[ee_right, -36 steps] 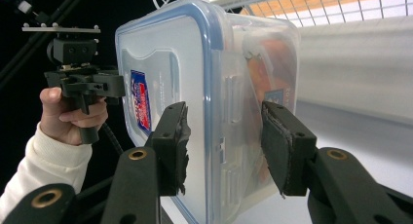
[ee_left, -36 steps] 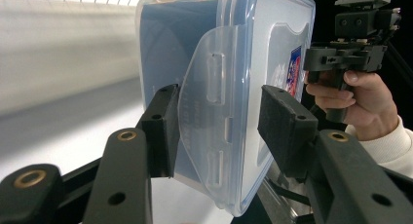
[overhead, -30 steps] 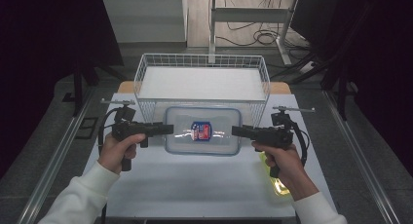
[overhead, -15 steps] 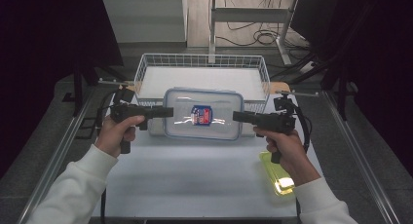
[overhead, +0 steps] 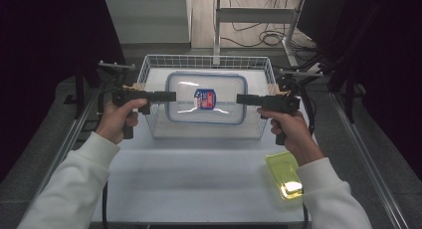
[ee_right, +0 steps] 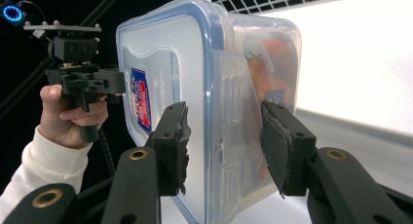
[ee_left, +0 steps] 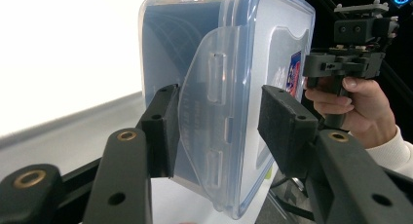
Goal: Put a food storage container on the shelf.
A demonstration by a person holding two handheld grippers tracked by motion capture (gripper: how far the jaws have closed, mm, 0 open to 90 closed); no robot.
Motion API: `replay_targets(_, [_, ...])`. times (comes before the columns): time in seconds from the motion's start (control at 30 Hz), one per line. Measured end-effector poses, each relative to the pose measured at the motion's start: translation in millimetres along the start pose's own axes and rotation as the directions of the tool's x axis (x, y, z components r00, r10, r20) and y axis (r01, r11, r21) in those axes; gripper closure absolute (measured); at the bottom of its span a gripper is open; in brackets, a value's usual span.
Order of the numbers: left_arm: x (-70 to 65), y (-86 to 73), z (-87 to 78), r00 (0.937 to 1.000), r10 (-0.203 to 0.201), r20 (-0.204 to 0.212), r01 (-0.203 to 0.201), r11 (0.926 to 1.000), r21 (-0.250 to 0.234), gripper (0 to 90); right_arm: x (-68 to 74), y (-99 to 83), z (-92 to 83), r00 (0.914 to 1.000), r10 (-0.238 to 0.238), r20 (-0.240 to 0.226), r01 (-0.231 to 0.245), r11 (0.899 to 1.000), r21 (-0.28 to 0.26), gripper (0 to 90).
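A clear plastic container (overhead: 206, 97) with a blue-rimmed lid and a red and blue label hangs level over the white wire basket (overhead: 149, 69). My left gripper (overhead: 174, 96) is shut on its left end, jaws either side of the side latch (ee_left: 209, 102). On the opposite end my right gripper (overhead: 238, 98) is shut the same way. In the left gripper view the container (ee_left: 229, 48) stands between the pads (ee_left: 168, 126). The right gripper view has the container (ee_right: 214, 63) between the pads (ee_right: 282, 146), with something orange inside it.
The basket stands at the far side of the white table (overhead: 199, 179). A yellow-green lidded box (overhead: 286, 176) lies at the front right, under the right forearm. Metal rails run along both table sides. Cables trail from the grippers.
Both grippers have carried the container away from the person, from the table just in front of the basket to a spot over the basket.
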State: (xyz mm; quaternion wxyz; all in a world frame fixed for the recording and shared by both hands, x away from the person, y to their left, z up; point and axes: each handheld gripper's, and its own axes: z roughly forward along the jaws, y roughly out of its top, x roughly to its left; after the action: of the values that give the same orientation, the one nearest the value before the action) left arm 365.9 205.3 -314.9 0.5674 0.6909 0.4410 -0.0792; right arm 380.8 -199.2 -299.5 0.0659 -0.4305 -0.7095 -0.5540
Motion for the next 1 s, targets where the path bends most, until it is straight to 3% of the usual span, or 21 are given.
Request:
replay_targets(0.37, [15.2,26.5,6.4,0.9997,-0.025,-0.004,0.025,0.9997,0.001,51.1,-12.1,28.2,11.8,0.9998,0.019,-0.001,-0.019,1.000,0.013,53.9])
replay_targets(0.53, [23.7,39.3,10.8,0.9988,-0.044,-0.023,0.044,0.9990,-0.006,51.0,-25.9,38.6,22.1,0.9988,0.046,-0.015,-0.046,0.999,0.006,53.9])
replay_targets(1.0, [46.1,49.8,22.5,0.9946,-0.102,-0.019,0.102,0.9948,-0.008,50.9,-42.8,57.8,36.5,0.9962,0.087,0.002,-0.087,0.996,0.020,53.7])
